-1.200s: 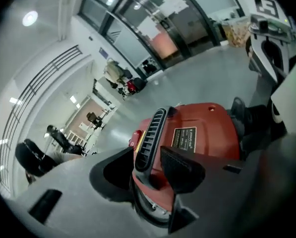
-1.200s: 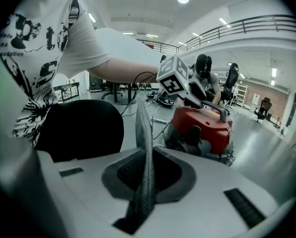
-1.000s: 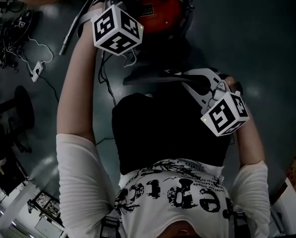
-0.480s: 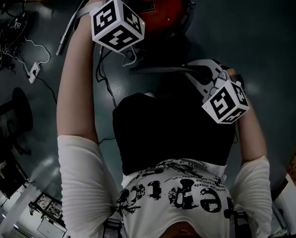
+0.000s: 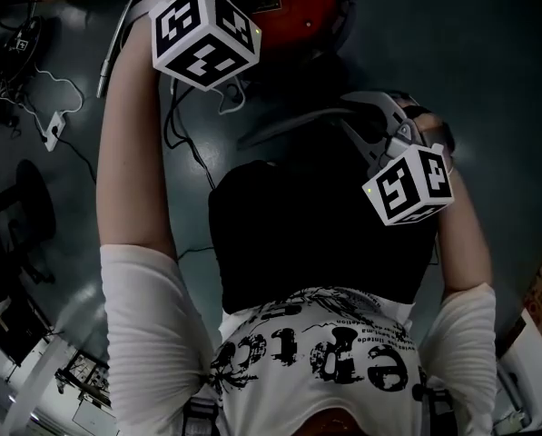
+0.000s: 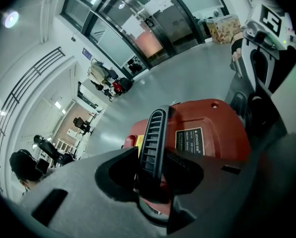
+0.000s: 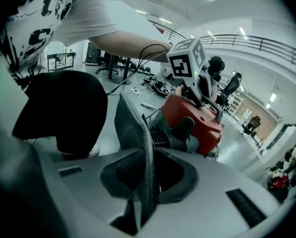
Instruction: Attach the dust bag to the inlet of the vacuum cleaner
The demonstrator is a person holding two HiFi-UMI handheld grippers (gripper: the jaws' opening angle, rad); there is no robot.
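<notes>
The red vacuum cleaner [image 5: 293, 3] stands on the grey floor in front of the person. My left gripper [image 6: 155, 182] is shut on its black ribbed handle [image 6: 155, 133]. In the head view only that gripper's marker cube [image 5: 202, 34] shows. My right gripper [image 7: 143, 182] has the dust bag's flat grey collar [image 7: 133, 128] between its jaws, which are opening; the pads still touch it. The black bag [image 7: 63, 113] hangs from the collar over the person's lap [image 5: 316, 234]. A ribbed grey fitting [image 7: 162, 139] on the vacuum's side lies just beyond the collar.
A white power strip [image 5: 48, 134] with cables and a metal tube [image 5: 116, 39] lie on the floor at the left. A dark chair base [image 5: 25, 207] stands further left. Seated people and glass doors [image 6: 138, 33] are in the background.
The right gripper has shifted a little with the collar, which now slants up toward the right instead of lying level. The left gripper still holds the handle.
</notes>
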